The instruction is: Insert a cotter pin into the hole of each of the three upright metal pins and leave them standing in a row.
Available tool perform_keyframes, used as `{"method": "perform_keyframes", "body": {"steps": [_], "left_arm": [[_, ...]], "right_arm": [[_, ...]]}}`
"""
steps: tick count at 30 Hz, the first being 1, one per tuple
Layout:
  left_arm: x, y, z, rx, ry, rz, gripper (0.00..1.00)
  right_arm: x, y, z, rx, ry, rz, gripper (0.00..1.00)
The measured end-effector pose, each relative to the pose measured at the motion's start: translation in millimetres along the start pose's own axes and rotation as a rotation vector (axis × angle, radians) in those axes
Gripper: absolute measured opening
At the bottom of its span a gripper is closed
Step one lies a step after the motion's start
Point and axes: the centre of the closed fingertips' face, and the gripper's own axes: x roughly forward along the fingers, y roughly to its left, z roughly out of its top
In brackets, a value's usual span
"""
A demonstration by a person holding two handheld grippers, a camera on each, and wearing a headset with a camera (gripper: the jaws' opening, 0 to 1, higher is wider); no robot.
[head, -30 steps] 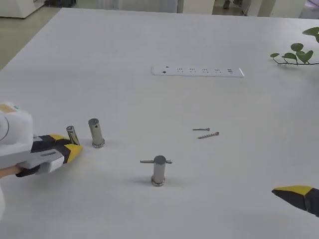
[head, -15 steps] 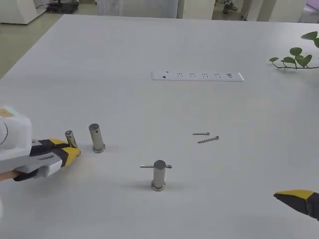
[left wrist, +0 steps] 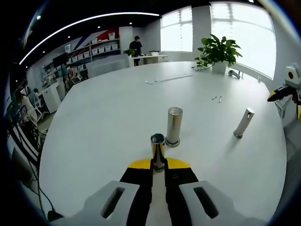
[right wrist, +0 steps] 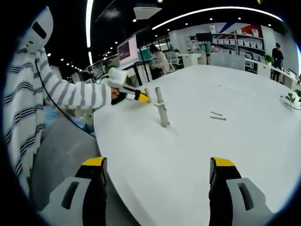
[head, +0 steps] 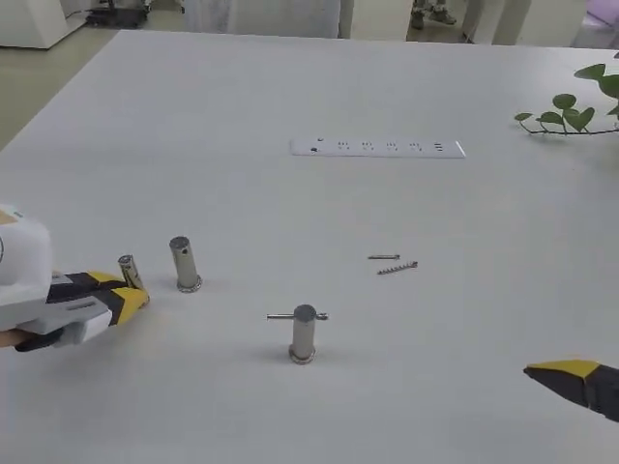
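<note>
A broad white table [head: 290,87] stretched away, matte and rounded at its edge. Far across it lay a flat white power strip [head: 377,147], its long side running left to right; the left gripper view caught the same strip [left wrist: 168,78] as a thin bar. At the right edge green leaves on a trailing stem [head: 571,108] lay over the tabletop, and they belonged to a potted plant [left wrist: 217,51] standing before bright windows [left wrist: 240,33]. Behind the table were shelves of boxes [left wrist: 101,47], a person standing at a desk [left wrist: 136,47], and a curved ceiling light strip [left wrist: 84,21]. Another person sat near a screen [right wrist: 128,48].
</note>
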Motion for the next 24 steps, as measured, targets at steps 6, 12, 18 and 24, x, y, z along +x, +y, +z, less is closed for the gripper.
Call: {"method": "perform_keyframes", "body": {"steps": [6, 12, 18, 24], "left_arm": [[-9.1, -5.8, 1.7, 0.013, -0.006, -0.015, 0.07], [-18.9, -20.5, 3.3, 0.049, -0.007, -0.060, 0.07], [-30.9, -43.9, 10.8, 0.097, -0.025, -0.130, 0.07], [-42.6, -64.5, 20.2, 0.131, -0.047, -0.190, 0.07]], "right_arm": [[-3.9, 0.4, 2.1, 0.006, -0.019, -0.011, 0.91], [-11.0, -1.1, 1.6, -0.004, -0.034, -0.037, 0.90], [-15.1, -2.3, -2.9, -0.002, -0.033, -0.054, 0.90], [-17.8, -2.1, -6.0, -0.003, -0.032, -0.059, 0.90]]}}
